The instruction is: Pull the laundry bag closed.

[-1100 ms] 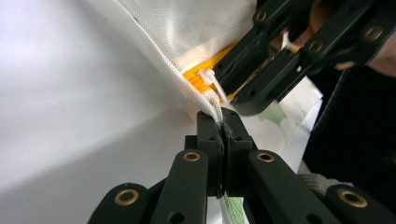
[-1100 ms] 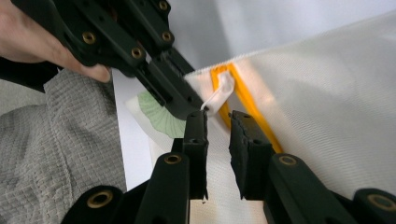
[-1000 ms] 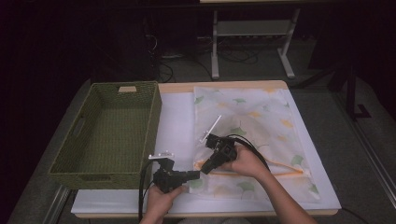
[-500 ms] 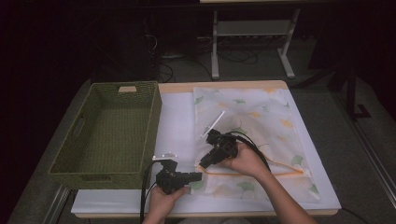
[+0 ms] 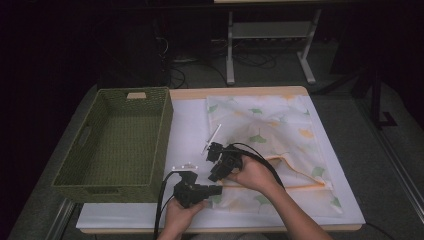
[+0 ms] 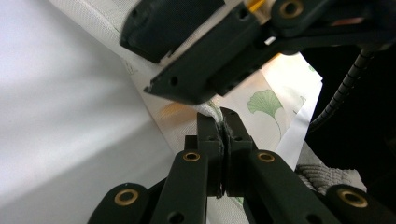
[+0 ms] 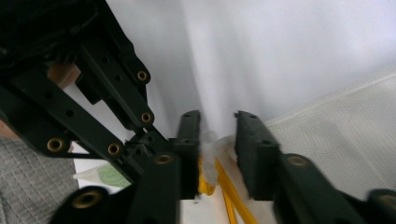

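Near the front edge of the table (image 5: 100, 222), the left hand-held gripper (image 5: 216, 189) lies low, with its jaws pressed together on the near left corner of the leaf-printed mesh bag (image 5: 280, 130); in the left gripper view the thin cloth of the bag (image 6: 268, 100) is pinched between the two black jaws. Just behind it, and almost touching it, the right hand-held gripper (image 5: 214, 161) points to the left and down at the same corner of the bag. Its jaws have just been opening, and in the right gripper view they stand a little spread, with a white fold of the bag and its yellow zipper edge (image 7: 219, 179) between them; the fold lies against one jaw, and the other jaw is apart from it. The bag is spread flat on the white sheet that covers the table, from the middle to the right side, and its orange zipper edge (image 5: 300, 187) runs along its near side. A thin white stick (image 5: 212, 138) lies just beside the left edge of the bag. A green woven basket (image 5: 162, 135) stands at the left edge of the table, and near its front right corner lies a small pale piece (image 5: 184, 166).
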The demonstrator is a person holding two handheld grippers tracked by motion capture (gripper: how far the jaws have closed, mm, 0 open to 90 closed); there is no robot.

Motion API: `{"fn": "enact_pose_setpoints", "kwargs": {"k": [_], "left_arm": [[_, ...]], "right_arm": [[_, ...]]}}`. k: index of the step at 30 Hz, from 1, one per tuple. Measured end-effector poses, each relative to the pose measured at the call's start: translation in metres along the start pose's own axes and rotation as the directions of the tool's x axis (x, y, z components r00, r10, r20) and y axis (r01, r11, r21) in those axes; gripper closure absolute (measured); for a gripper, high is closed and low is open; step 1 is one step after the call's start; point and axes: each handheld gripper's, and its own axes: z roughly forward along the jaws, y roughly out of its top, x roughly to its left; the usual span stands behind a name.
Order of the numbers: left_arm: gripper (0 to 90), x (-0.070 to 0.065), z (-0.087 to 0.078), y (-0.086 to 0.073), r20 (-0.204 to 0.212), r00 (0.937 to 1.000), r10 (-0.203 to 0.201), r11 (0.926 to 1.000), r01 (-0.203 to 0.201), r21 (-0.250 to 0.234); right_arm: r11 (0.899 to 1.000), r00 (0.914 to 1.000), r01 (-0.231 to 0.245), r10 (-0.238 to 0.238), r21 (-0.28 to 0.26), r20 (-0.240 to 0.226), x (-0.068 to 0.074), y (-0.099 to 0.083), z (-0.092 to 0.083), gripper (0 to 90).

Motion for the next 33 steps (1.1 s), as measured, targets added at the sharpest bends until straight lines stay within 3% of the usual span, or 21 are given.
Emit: {"fn": "enact_pose_setpoints", "kwargs": {"k": [4,9,19,29,33], "left_arm": [[88.3,0.000,0.000,0.000,-0.006,1.0000,-0.002,1.0000,0.002,-0.003],[88.2,0.002,-0.003,-0.001,-0.014,0.9998,-0.017,0.9997,0.017,-0.016],[88.2,0.005,-0.005,-0.001,-0.024,0.9993,-0.028,0.9993,0.028,-0.025],[88.2,0.003,-0.004,-0.001,-0.013,0.9998,-0.016,0.9997,0.015,-0.018],[88.2,0.002,-0.004,-0.001,-0.013,0.9999,-0.008,0.9999,0.008,-0.013]], "right_arm": [[1.000,1.0000,0.004,-0.005,-0.020,-0.004,0.000,-0.001,-0.004,80.8],[0.999,0.9997,-0.002,0.001,-0.050,-0.024,-0.004,-0.006,-0.010,82.5],[0.992,0.9927,-0.080,0.071,-0.097,-0.098,-0.015,-0.019,-0.010,85.7],[0.994,0.9965,-0.072,0.069,-0.079,-0.048,-0.011,-0.009,-0.008,74.1],[0.994,0.9945,-0.095,0.092,-0.062,-0.050,-0.013,-0.007,-0.007,75.5]]}}
